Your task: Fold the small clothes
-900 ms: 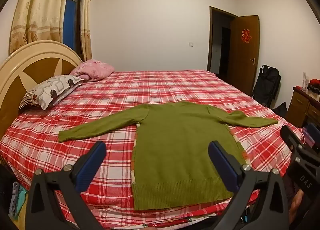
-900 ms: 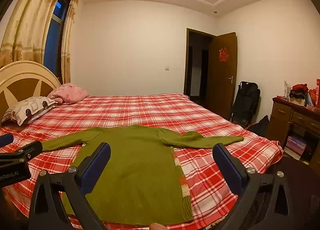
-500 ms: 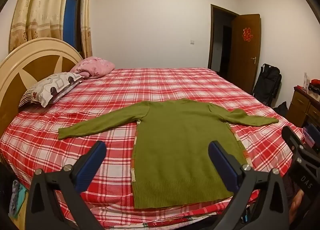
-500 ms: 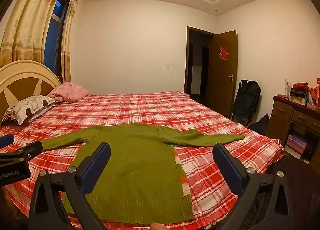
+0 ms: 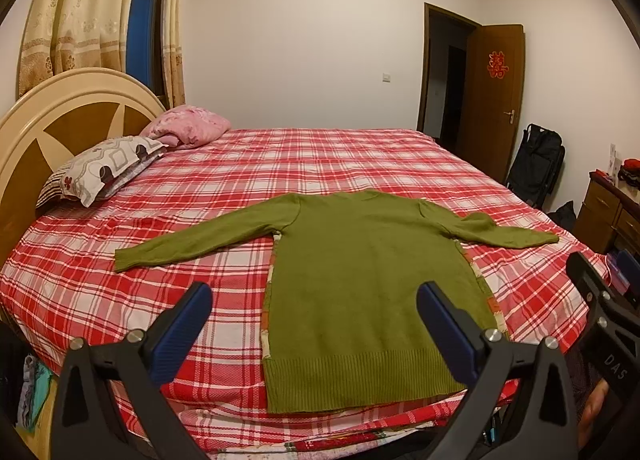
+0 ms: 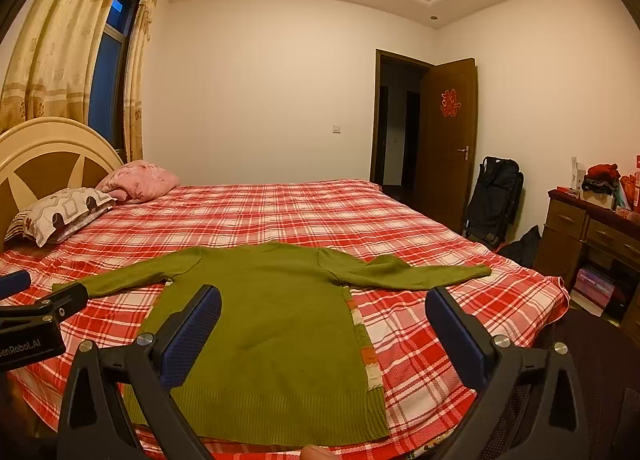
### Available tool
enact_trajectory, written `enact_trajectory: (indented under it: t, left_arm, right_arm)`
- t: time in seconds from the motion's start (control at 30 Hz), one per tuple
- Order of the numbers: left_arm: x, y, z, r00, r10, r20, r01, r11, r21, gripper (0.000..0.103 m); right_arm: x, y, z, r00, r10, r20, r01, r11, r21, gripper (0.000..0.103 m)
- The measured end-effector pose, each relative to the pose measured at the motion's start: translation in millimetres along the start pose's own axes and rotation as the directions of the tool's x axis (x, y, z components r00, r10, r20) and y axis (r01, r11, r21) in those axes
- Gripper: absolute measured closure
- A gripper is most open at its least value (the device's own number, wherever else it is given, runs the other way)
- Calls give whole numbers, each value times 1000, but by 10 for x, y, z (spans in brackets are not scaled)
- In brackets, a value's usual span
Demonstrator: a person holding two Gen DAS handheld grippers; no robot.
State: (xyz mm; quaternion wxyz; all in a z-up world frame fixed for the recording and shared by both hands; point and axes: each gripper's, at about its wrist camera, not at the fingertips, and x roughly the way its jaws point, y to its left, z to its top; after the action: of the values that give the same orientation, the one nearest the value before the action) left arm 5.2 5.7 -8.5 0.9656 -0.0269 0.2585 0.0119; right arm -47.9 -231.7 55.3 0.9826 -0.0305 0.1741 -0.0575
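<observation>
One bed [image 5: 360, 164] in red-and-white plaid is carrying one green sweater [image 5: 360, 280], which is lying flat near the front edge, hem toward the cameras, both sleeves spreading outward. A multicoloured strip is showing along each side seam; the hem is ribbed. Two pillows are resting by the headboard: one patterned pillow [image 5: 104, 168] and one pink pillow [image 5: 188, 130]. The left gripper [image 5: 314, 320] and right gripper [image 6: 322, 324] are both hovering released, jaws wide apart, holding nothing. Lettering "DAS" and "enRobot.AI" is showing on the gripper bodies.
</observation>
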Motion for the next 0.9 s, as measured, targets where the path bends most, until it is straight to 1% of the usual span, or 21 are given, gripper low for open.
enact_trajectory:
  t: [0.9]
  left_arm:
    - [33, 59, 6, 1000, 6, -8, -6, 1000, -5, 0]
  right_arm:
    - [24, -18, -42, 1000, 1, -4, -1, 1000, 6, 1]
